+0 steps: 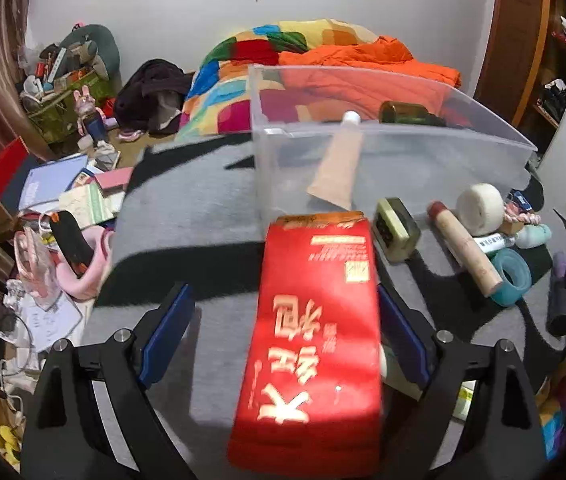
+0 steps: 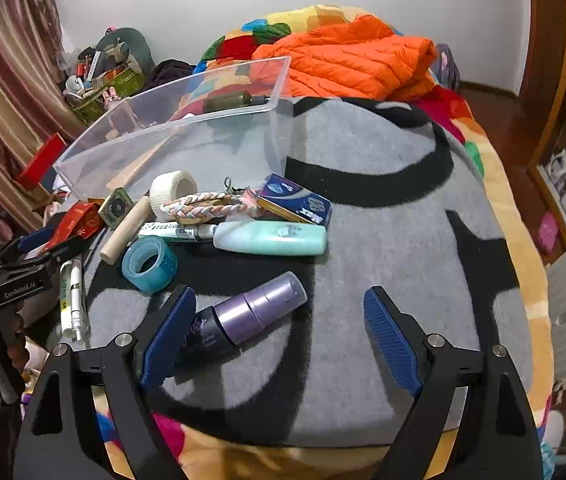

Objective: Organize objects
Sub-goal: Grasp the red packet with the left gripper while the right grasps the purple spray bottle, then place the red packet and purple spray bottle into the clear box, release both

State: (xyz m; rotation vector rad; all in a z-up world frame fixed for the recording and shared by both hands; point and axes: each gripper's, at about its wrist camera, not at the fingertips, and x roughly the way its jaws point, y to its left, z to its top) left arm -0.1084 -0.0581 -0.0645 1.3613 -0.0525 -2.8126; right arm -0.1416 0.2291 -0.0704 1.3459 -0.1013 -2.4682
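Observation:
A red box with gold characters (image 1: pixel 315 320) lies between the fingers of my left gripper (image 1: pixel 283 292). The right pad sits close against its edge and the left pad stands well apart from it, so the jaws are open. Just beyond stands a clear plastic bin (image 1: pixel 363 136) holding a beige tube (image 1: pixel 339 172) and a dark green bottle (image 1: pixel 407 114). In the right wrist view, my right gripper (image 2: pixel 279 296) is open over a purple bottle (image 2: pixel 251 312) lying on the grey blanket near its left finger. The left gripper (image 2: pixel 31 248) and red box (image 2: pixel 79 220) show at the left edge.
Loose items lie beside the bin (image 2: pixel 163 128): a green tin (image 1: pixel 397 232), a white tape roll (image 1: pixel 479 206), a teal tape roll (image 2: pixel 149 264), a mint bottle (image 2: pixel 271 240), a blue box (image 2: pixel 295 200), a braided cord (image 2: pixel 203 204) and white pens (image 2: pixel 71 296). An orange jacket (image 2: pixel 347 60) lies behind.

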